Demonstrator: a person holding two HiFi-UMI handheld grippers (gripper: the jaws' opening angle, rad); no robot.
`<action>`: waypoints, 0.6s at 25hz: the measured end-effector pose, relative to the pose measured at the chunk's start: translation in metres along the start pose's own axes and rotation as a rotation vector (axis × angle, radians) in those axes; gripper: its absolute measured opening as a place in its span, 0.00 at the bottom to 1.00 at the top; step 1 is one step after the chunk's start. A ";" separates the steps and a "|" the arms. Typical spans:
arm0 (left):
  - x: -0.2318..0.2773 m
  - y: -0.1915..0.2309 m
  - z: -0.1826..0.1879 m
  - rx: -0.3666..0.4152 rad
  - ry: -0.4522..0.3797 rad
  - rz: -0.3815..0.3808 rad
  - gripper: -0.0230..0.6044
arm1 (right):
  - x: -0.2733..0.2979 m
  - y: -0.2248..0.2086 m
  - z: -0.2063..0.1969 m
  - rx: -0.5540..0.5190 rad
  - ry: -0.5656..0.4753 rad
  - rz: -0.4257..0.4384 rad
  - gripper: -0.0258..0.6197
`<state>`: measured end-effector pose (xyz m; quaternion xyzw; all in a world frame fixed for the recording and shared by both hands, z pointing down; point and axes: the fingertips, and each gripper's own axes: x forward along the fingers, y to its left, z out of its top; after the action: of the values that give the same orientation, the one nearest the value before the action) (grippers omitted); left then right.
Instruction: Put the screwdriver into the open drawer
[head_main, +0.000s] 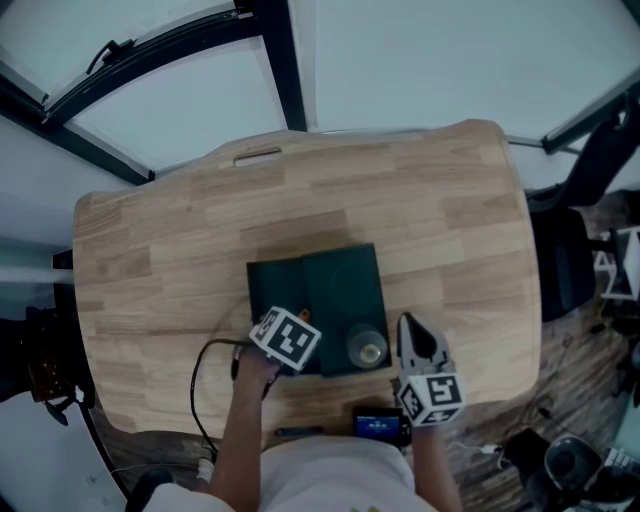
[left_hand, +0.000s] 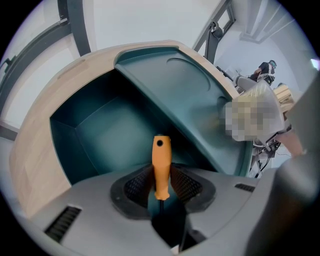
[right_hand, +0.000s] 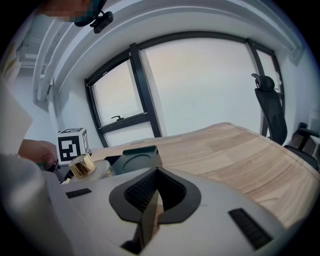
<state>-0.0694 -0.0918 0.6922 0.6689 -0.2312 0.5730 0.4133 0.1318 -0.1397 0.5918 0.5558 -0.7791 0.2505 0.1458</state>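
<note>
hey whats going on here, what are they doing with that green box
A person works at a wooden table with a gripper in each hand. The left gripper is clamped on an orange-handled screwdriver, its handle pointing into the open drawer of the dark green box; it has not been let go yet. The right gripper is shut on nothing, beside the box near a gold-capped bottle.

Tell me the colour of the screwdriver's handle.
Orange. The screwdriver handle shows best in the left gripper view.
</note>
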 end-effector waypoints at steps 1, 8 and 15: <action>0.000 0.001 0.000 0.000 -0.004 0.004 0.21 | 0.000 0.000 0.000 -0.002 -0.001 0.001 0.03; -0.002 0.006 -0.001 -0.013 -0.010 0.027 0.21 | -0.003 -0.001 -0.010 0.004 0.012 0.017 0.03; -0.002 0.005 -0.004 -0.006 -0.024 0.034 0.21 | -0.008 -0.002 -0.009 0.004 0.003 0.021 0.03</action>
<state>-0.0754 -0.0917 0.6920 0.6705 -0.2491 0.5712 0.4026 0.1355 -0.1289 0.5958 0.5476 -0.7842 0.2542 0.1432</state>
